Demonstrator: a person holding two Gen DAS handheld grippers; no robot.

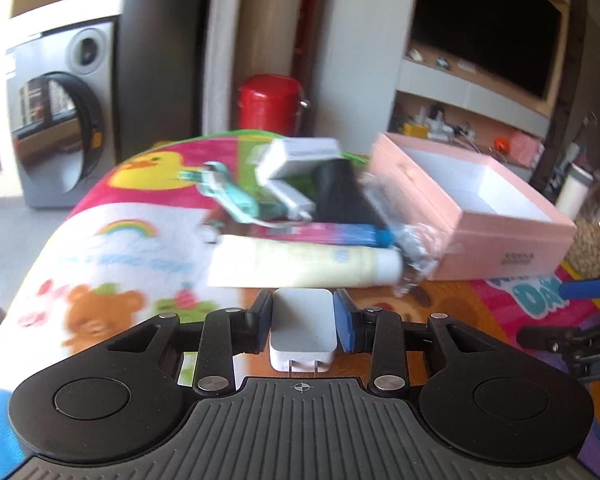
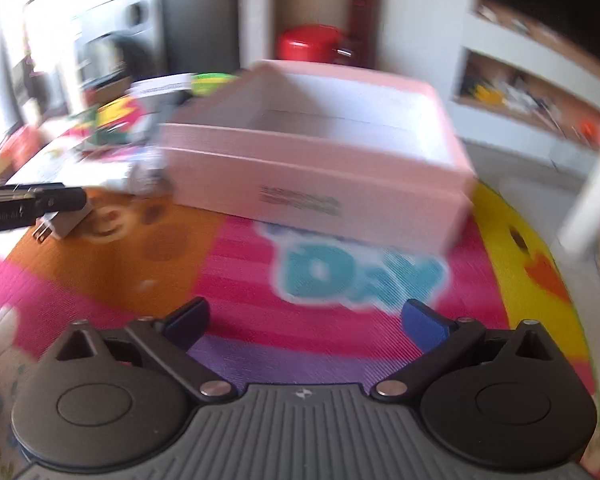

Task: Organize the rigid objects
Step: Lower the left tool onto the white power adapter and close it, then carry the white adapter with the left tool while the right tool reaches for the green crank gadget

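Two wrist cameras, low over a patterned mat (image 2: 260, 280)

Each looks forward along its gripper's fingers; the left faces clutter left of the pink box (image 1: 472, 208), the right faces that box (image 2: 320, 160) close, head-on. Both share it.

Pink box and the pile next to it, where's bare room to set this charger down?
Inside the pink box, whose white floor looks bare. Also the mat before the right gripper. Crowded: the pile left of the box.
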